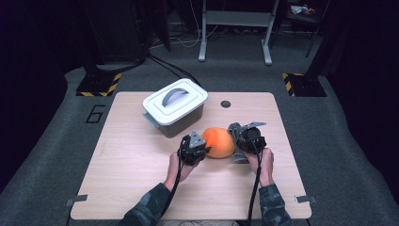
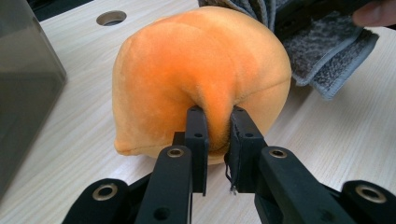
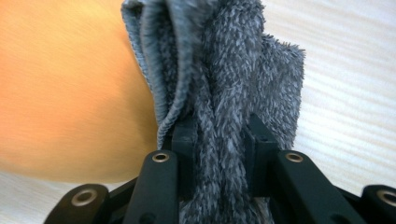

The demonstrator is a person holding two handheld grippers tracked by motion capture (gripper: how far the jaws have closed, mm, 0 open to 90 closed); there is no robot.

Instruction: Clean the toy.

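Observation:
An orange plush ball (image 1: 218, 141) rests on the wooden table (image 1: 131, 160) between my two grippers. My left gripper (image 1: 194, 149) is at its left side, and in the left gripper view its jaws pinch a fold of the orange plush ball (image 2: 196, 74), so the left gripper (image 2: 218, 122) is shut on it. My right gripper (image 1: 245, 139) stands at the ball's right. It is shut on a bunched grey towel (image 3: 224, 84), which presses against the orange ball (image 3: 70, 88); the right gripper (image 3: 220, 135) has the cloth between its jaws. The grey towel (image 2: 322, 51) hangs behind the ball.
A grey lidded box (image 1: 175, 106) with a white lid and handle stands behind and left of the ball; its wall (image 2: 23, 84) is close on the left. A round cable hole (image 1: 226, 104) lies at the table's back. The near half of the table is bare.

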